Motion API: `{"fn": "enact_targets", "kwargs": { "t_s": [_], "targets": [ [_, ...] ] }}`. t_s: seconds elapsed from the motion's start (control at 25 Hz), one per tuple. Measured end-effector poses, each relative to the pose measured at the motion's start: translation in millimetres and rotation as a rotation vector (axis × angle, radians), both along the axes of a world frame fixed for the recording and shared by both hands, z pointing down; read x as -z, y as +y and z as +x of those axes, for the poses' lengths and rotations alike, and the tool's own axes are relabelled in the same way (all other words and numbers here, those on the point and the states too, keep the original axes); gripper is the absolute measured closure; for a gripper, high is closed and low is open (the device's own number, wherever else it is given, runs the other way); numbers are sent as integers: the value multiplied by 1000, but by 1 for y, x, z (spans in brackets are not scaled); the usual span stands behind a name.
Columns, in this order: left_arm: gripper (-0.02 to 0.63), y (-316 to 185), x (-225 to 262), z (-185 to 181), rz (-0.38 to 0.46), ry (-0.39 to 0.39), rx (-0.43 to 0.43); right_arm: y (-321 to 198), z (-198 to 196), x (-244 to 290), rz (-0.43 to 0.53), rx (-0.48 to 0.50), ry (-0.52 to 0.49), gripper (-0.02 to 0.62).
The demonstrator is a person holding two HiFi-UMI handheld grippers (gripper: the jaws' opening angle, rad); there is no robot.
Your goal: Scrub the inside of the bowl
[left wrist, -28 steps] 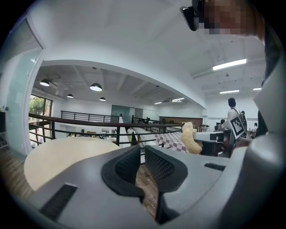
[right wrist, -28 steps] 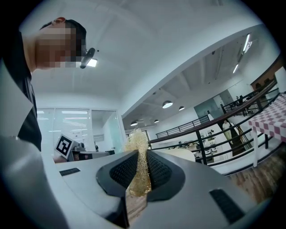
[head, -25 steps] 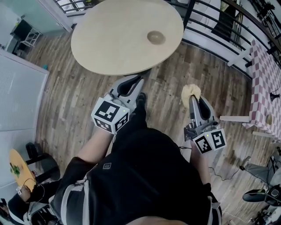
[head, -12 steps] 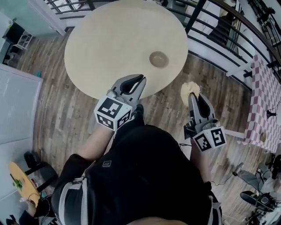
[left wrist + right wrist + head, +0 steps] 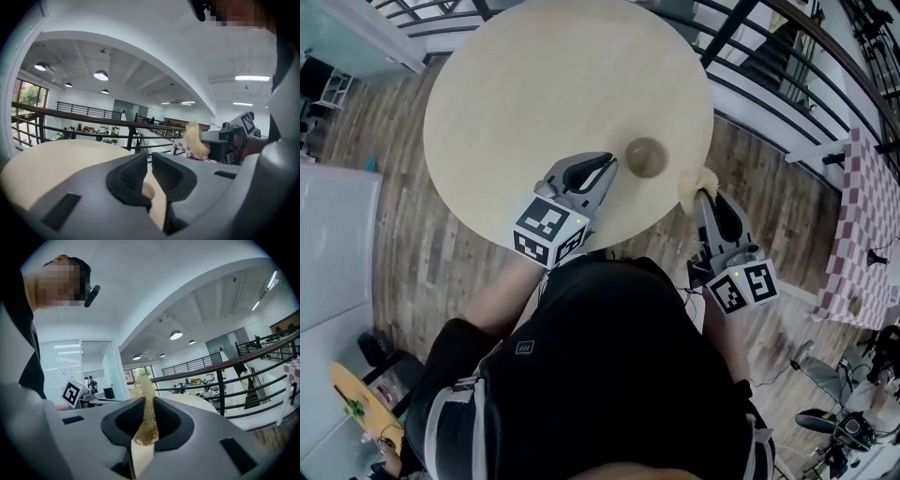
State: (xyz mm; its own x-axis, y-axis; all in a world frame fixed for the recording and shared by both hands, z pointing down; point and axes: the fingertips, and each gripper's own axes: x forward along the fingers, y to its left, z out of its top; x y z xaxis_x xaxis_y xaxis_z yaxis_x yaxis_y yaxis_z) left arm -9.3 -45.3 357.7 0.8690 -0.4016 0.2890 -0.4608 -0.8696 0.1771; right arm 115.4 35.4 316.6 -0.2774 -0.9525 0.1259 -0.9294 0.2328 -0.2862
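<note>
A small beige bowl (image 5: 645, 157) stands on the round pale table (image 5: 534, 103), near its near-right edge. My left gripper (image 5: 607, 167) hovers over the table just left of the bowl, its jaws shut with nothing between them. In the left gripper view the bowl (image 5: 147, 191) peeks out behind the closed left gripper (image 5: 149, 161). My right gripper (image 5: 701, 195) is at the table's rim, right of the bowl, shut on a yellowish fibrous scrubber (image 5: 694, 183). The right gripper view shows the scrubber (image 5: 146, 420) pinched between the pads of the right gripper (image 5: 149, 404).
Black railings (image 5: 769, 75) run behind the table at the upper right. A checkered table (image 5: 872, 206) stands at the far right over wooden floor (image 5: 412, 244). A white partition (image 5: 328, 244) is on the left. The person's dark-clothed body (image 5: 600, 375) fills the lower view.
The person has stepped up to the table, so table and bowl are now closer. Both grippers have moved forward: the left is over the table by the bowl, the right at the rim.
</note>
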Motion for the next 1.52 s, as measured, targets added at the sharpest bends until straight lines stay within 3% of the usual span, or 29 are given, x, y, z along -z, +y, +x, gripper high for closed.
{"fn": "enact_targets", "kwargs": {
  "t_s": [0.28, 0.52, 0.72, 0.96, 1.16, 1.32, 1.52],
  "targets": [
    [569, -46, -41, 36, -76, -42, 25, -53, 28, -46, -85, 66, -8, 534],
    [569, -76, -70, 51, -121, -91, 104, -88, 39, -97, -146, 141, -36, 534],
    [568, -90, -102, 54, -168, -153, 30, -110, 18, -144, -239, 233, 4, 534],
    [532, -99, -162, 66, -239, -222, -127, -123, -10, -204, -374, 293, 136, 534],
    [522, -94, -210, 85, -285, -315, -251, -120, -10, -245, -480, 331, 275, 534],
    [522, -88, -246, 91, -300, -425, -338, -112, -19, -273, -536, 432, 472, 534],
    [522, -89, -262, 94, -298, -514, -366, -107, -30, -290, -569, 588, 625, 534]
  ]
}}
